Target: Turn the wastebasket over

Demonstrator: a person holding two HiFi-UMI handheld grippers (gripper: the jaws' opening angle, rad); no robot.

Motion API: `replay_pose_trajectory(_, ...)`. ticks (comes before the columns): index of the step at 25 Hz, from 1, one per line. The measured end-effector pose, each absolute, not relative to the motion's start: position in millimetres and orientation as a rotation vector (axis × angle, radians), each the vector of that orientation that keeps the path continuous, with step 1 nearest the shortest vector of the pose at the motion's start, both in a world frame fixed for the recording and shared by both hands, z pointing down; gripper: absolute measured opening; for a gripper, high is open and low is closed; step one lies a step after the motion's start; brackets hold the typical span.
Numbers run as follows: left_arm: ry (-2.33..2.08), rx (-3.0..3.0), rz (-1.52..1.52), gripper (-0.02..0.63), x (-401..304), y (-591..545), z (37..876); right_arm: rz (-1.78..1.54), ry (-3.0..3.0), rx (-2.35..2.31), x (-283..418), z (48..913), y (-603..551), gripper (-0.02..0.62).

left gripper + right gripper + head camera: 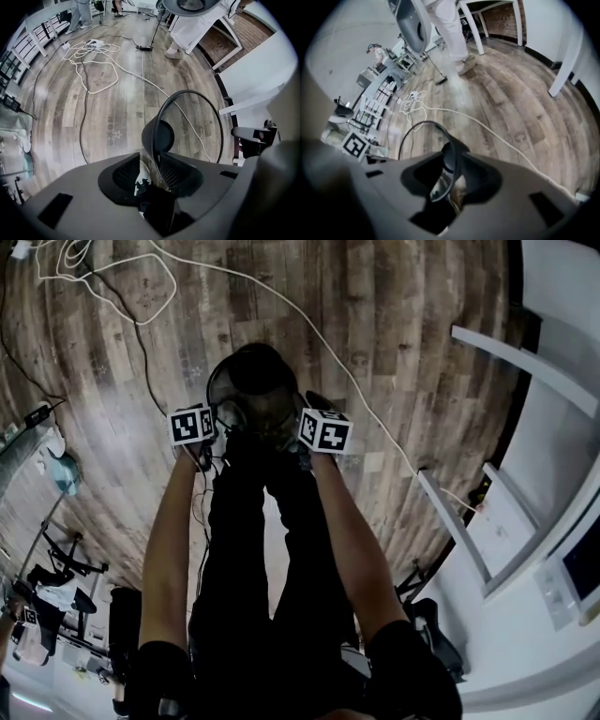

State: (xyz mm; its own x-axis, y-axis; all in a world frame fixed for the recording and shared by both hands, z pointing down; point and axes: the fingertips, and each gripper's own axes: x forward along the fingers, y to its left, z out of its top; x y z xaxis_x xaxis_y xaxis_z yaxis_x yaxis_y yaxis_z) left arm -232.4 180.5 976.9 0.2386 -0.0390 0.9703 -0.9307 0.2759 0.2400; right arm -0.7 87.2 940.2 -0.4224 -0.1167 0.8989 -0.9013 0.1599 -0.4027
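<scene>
Both claws were released: left gripper (151, 171) and right gripper (450, 178) had jaws apart w/ the basket (199, 124) rim btw. them. Basket was tilted, mouth toward them.

Black mesh wastebasket (197, 126), white cable (93, 61), grey-brown plank floor (117, 117) (streaky grain)

One wastebasket (255, 390), two claws, the left claw (151, 180) and the right claw (446, 183), two marker cubes (192, 424) (325, 430).
</scene>
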Motion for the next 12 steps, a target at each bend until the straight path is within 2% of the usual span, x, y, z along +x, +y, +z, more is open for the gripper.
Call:
replay_pose_trajectory(6,-1.193,1.083,0.775,0.142,-244,195,924,1.338,-1.702,0.992,2,883,95,0.141)
replay_pose_trajectory(12,-1.293,1.131,0.65,0.042,-247,180,836,1.318,-1.735,1.003,6,809,99,0.117)
